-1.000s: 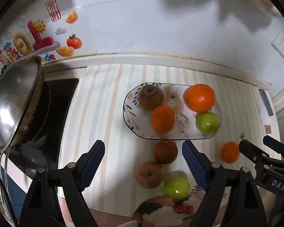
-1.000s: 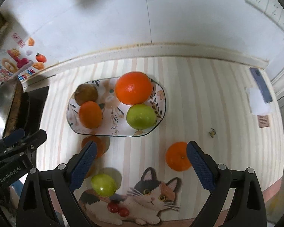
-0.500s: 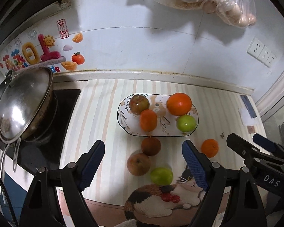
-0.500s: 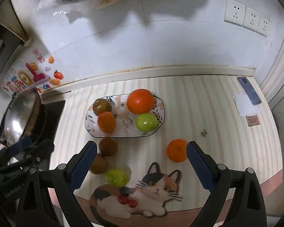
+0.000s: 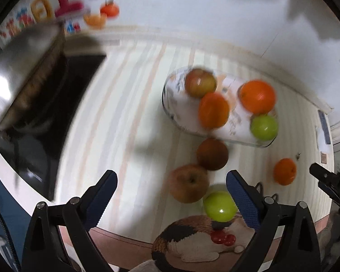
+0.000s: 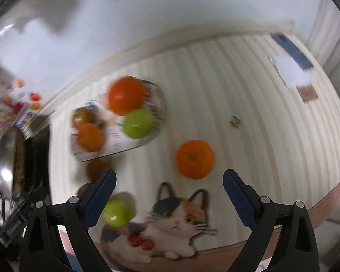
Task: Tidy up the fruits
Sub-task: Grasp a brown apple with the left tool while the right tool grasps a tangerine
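Observation:
A patterned oval plate [image 5: 181, 115] holds a reddish apple [image 5: 200, 83], two oranges [image 5: 213, 110] and a green apple [image 5: 264, 127]. Loose on the striped counter lie a brown fruit [image 5: 212, 154], a reddish apple [image 5: 189, 183], a green apple [image 5: 219, 206] and a small orange [image 5: 284, 171]. My left gripper [image 5: 171, 195] is open and empty, above the loose reddish apple. My right gripper [image 6: 168, 193] is open and empty, just in front of the small orange [image 6: 195, 159]. The plate [image 6: 115, 145] and the loose green apple [image 6: 118, 209] also show in the right wrist view. Both views are blurred.
A steel wok [image 5: 18, 72] sits on a black stove [image 5: 47, 122] at the left. A cat picture [image 6: 170, 222] is printed on the counter's front edge. A phone [image 6: 291, 51] and white paper [image 6: 292, 72] lie at the far right. The wall stands behind.
Both grippers have dropped closer to the counter and tilted; the fruits look larger. The right gripper has closed in on the small orange, the left on the loose apples. Both stay open.

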`<state>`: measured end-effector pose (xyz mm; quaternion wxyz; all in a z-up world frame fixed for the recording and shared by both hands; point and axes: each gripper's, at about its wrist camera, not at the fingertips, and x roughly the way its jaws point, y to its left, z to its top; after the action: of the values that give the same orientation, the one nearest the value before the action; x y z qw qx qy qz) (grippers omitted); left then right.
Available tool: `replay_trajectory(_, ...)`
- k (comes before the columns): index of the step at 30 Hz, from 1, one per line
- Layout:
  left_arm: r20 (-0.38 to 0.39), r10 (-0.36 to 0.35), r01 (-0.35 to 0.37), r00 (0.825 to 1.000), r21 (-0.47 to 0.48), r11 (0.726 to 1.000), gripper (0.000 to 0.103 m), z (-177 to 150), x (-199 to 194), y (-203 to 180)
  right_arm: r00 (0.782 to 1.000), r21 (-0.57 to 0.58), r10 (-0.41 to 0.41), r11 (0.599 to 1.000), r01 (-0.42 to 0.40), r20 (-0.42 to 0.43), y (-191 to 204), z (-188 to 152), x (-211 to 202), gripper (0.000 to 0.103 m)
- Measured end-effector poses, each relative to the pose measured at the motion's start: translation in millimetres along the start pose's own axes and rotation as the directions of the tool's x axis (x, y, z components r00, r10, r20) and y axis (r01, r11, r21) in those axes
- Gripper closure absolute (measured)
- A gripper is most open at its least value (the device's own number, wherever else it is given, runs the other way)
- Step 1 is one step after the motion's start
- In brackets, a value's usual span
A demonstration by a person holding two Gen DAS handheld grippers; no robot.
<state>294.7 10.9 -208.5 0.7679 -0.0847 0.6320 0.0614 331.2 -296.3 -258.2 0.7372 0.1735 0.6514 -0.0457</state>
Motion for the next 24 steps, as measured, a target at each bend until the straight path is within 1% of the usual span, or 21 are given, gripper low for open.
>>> replay_trajectory(2,-0.044,0.008,-0.009,0.999,-0.013,1.000,0.005,-1.2,16.6,1.2,0.999,0.021,-0.021,1.000,0.022,-0.047,-9.3,4.9,26.3,0.006)
replay_trajectory(5,-0.092,0.020,-0.022,0.996,-0.020,1.000,0.005,-3.2,34.8,0.1,0.992,0.035,-0.025,0.999,0.029,-0.123,-17.2,9.0,65.7,0.006)
replay_trajectory(6,-0.109,0.011,-0.014,0.994,-0.024,1.000,0.005,-5.1,42.0,-1.1,0.989,0.032,-0.025,0.999,0.030,-0.148,-18.2,9.8,76.5,0.006)
replay_trajectory(8,-0.138,0.003,-0.007,0.990,-0.022,1.000,0.005,-5.9,52.6,-4.6,0.983,0.046,-0.031,0.998,0.040,-0.182,-21.3,9.1,94.6,0.014)
replay_trajectory(9,-0.156,0.004,-0.007,0.988,-0.018,1.000,0.005,-6.2,59.9,-7.3,0.981,0.049,-0.024,0.998,0.034,-0.194,-22.1,8.5,102.1,0.024)
replay_trajectory(10,-0.170,-0.001,-0.002,0.985,-0.017,1.000,0.005,-6.0,65.6,-9.5,0.980,0.045,-0.037,0.998,0.047,-0.198,-22.3,7.8,106.7,0.033)
replay_trajectory(11,-0.193,0.000,-0.002,0.981,-0.011,1.000,0.005,-6.7,74.7,-12.5,0.980,0.042,-0.046,0.998,0.055,-0.192,-22.3,7.1,108.9,0.036)
replay_trajectory(12,-0.209,-0.003,0.001,0.978,-0.010,1.000,0.005,-7.0,80.8,-13.8,0.983,0.036,-0.044,0.998,0.051,-0.180,-21.7,6.3,109.4,0.036)
replay_trajectory(15,-0.259,-0.001,0.001,0.966,0.002,1.000,0.005,-6.9,99.3,-18.2,0.980,0.011,-0.037,0.999,0.040,-0.195,-17.5,1.3,110.9,0.036)
replay_trajectory(16,-0.258,0.002,0.000,0.966,0.006,1.000,0.015,-6.7,103.0,-19.6,0.979,-0.003,-0.030,1.000,0.030,-0.204,-13.9,-1.9,110.5,0.036)
replay_trajectory(17,-0.249,-0.016,0.019,0.968,0.009,1.000,0.022,-6.6,103.9,-21.0,0.976,-0.025,-0.022,1.000,0.017,-0.216,-9.0,-6.7,109.8,0.036)
replay_trajectory(18,-0.245,-0.037,0.041,0.969,0.012,0.999,0.035,-6.8,102.9,-22.8,0.974,-0.050,-0.010,0.999,-0.001,-0.227,-3.2,-12.8,108.3,0.036)
replay_trajectory(19,-0.242,-0.045,0.051,0.969,0.019,0.999,0.040,-7.4,100.9,-25.4,0.972,-0.069,-0.002,0.997,-0.015,-0.235,1.8,-18.3,107.0,0.036)
replay_trajectory(21,-0.228,0.004,0.011,0.974,0.066,0.998,0.041,-12.0,95.3,-32.1,0.967,-0.109,0.006,0.993,-0.034,-0.254,11.7,-30.1,105.8,0.036)
replay_trajectory(24,-0.232,0.013,0.005,0.973,0.074,0.997,0.041,-21.9,91.2,-28.4,0.959,-0.139,0.020,0.988,-0.062,-0.284,21.8,-48.3,108.6,0.036)
